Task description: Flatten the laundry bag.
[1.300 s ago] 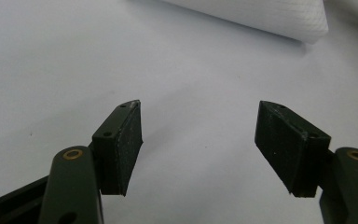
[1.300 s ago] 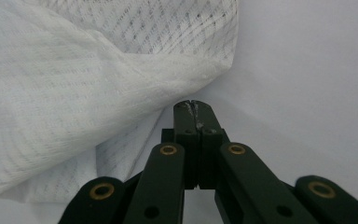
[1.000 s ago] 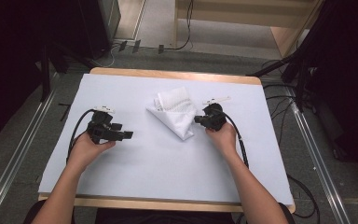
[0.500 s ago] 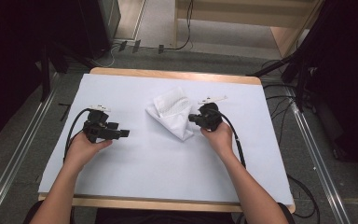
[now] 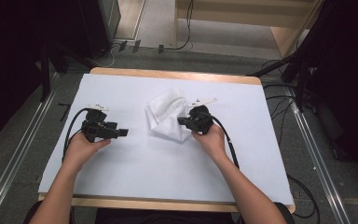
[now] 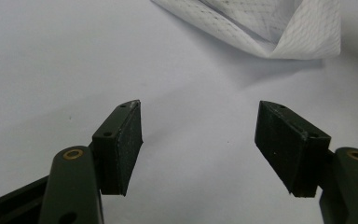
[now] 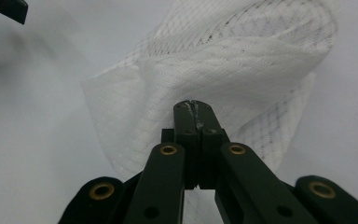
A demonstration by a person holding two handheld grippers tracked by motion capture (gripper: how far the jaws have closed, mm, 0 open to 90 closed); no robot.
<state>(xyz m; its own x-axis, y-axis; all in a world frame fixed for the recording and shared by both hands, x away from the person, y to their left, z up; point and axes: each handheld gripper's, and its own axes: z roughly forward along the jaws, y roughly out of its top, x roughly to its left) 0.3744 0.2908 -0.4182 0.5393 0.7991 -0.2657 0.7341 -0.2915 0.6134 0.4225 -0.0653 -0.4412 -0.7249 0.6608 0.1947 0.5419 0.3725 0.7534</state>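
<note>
While the left gripper [image 6: 199, 149] gapes empty, the right gripper [image 7: 196, 106] (fingers pressed together) pinches the white cloth [image 7: 233, 70].

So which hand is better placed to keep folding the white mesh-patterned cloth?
Probably the right. The right gripper has its jaws shut at the white mesh-patterned cloth, seemingly pinching it. The left gripper is open over bare white table covering, apart from the cloth.

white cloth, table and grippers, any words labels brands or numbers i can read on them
None: no readable text in any view.
White cloth: a faint printed grid of lines, no letters.
Table: plain white sheet, no marks.
Left gripper and right gripper: black, with brass rivets, no label or brand legible.
</note>
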